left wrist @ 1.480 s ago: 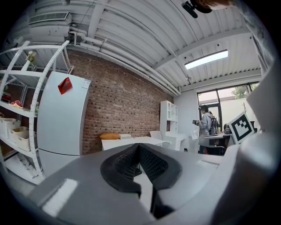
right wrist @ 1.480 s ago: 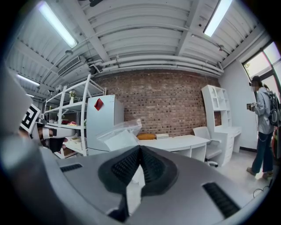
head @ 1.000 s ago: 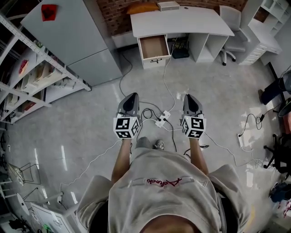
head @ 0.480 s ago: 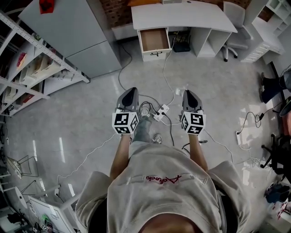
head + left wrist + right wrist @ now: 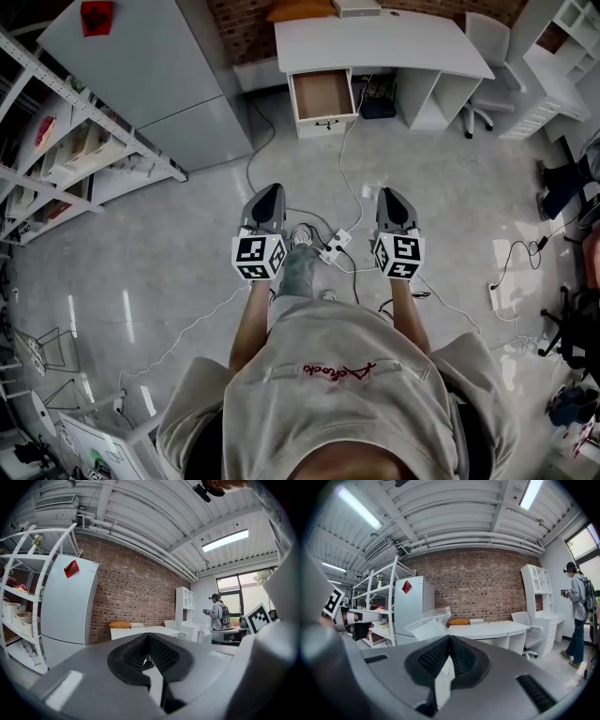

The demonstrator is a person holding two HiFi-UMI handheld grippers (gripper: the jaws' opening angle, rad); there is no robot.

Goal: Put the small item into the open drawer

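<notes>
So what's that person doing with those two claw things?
A person holds a claw in each hand. The right claw is shut on a clear plastic bag. The left claw is shut with nothing in it. The open drawer of the white desk is some way ahead, so the bag is not in it yet.

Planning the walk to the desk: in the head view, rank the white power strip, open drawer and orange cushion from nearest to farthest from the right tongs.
From the right tongs, shut on a clear packet:
1. White power strip, on the floor just left of them.
2. Open drawer, ahead, under the desk at its left end.
3. Orange cushion, on the desk behind the drawer.
</notes>
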